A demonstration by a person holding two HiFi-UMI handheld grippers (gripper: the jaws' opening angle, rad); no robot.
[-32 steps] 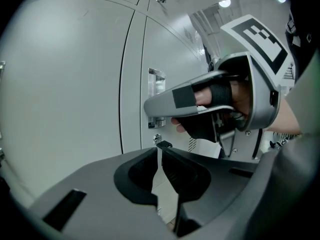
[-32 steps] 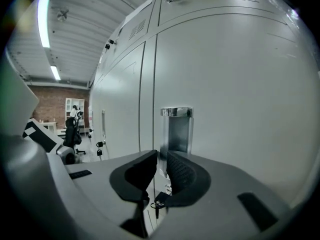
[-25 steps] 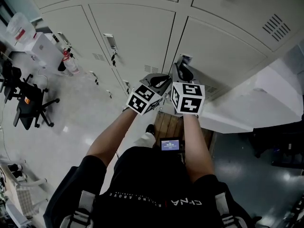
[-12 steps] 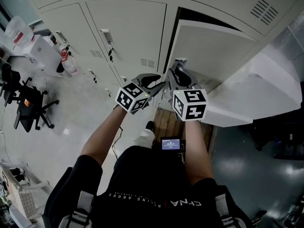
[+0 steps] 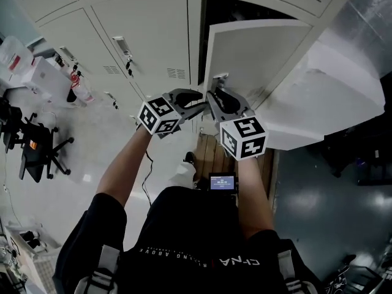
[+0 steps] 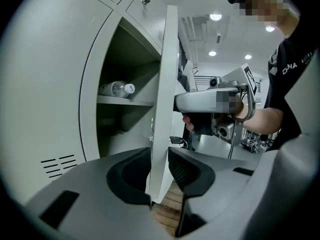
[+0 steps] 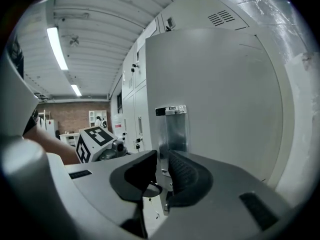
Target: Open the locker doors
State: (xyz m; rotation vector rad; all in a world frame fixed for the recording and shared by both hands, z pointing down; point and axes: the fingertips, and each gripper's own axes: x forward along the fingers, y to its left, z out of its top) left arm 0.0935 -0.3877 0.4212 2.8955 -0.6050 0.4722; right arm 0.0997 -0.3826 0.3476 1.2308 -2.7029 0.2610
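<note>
**Open door at 12 o'clock**

The locker door (image 5: 257, 54) juts out at 12 o'clock, its edge between the jaws of the left gripper (image 6: 159, 154) and its handle (image 7: 171, 129) between those of the right gripper (image 7: 162, 156). Inside, a bottle (image 6: 116, 88) lies on the shelf (image 6: 125, 101). An office chair (image 5: 37, 146) sits at 9 o'clock.

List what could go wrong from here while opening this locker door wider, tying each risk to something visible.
1. The left tool pinches only the thin edge of the locker door; it could slip off as the door swings.
2. The door opens toward the white block on the right and might strike it.
3. The bottle lies on its side on the shelf inside; a jolt could roll it out.
</note>
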